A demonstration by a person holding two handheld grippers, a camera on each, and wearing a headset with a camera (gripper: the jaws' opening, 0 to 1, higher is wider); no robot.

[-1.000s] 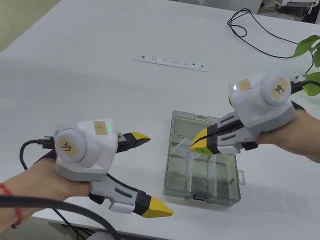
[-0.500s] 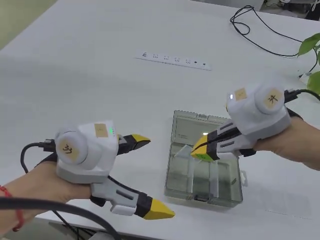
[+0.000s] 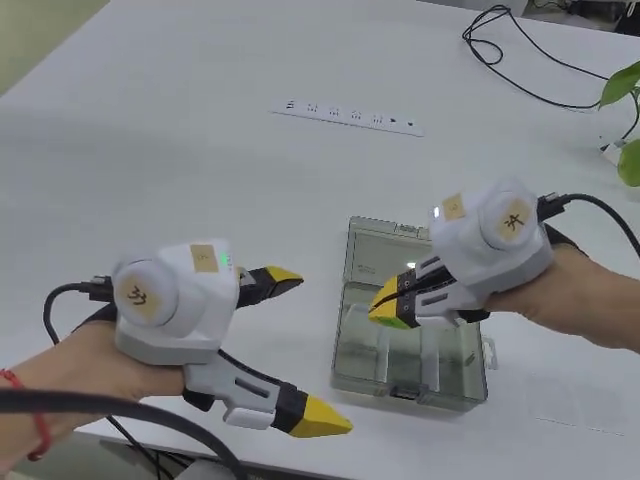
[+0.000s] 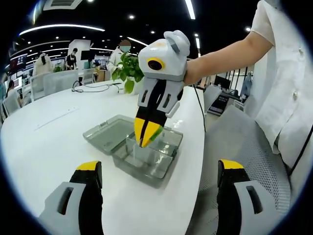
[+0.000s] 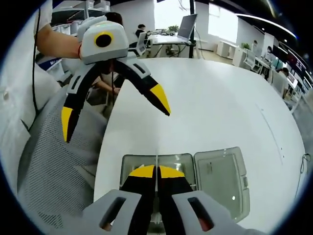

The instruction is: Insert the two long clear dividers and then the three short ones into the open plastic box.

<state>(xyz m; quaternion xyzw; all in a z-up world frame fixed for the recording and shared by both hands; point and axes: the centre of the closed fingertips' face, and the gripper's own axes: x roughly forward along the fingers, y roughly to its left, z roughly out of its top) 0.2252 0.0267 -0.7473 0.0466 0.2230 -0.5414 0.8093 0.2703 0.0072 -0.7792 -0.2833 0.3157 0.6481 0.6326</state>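
Note:
The clear plastic box point(image 3: 470, 372) lies open on the white table, its lid point(image 3: 385, 245) folded flat behind it. Two clear dividers point(image 3: 384, 352) stand upright inside. My right gripper point(image 3: 388, 306) is shut on another clear divider point(image 5: 156, 159), seen edge-on, and holds it down into the box's left part. In the left gripper view the right gripper point(image 4: 146, 133) points down into the box point(image 4: 156, 169). My left gripper point(image 3: 300, 348) hovers open left of the box with nothing between its jaws. It also shows open in the right gripper view, the left gripper point(image 5: 116, 108) above the box point(image 5: 183, 164).
A white power strip point(image 3: 345, 117) lies further back on the table. A black cable point(image 3: 510, 55) and plant leaves point(image 3: 628, 120) are at the far right. The table's front edge point(image 3: 400, 455) runs just in front of the box. A grey mesh chair point(image 4: 244, 142) stands beside the table.
My right gripper has moved down and left with the divider, from above the box to inside it. The left gripper has barely moved.

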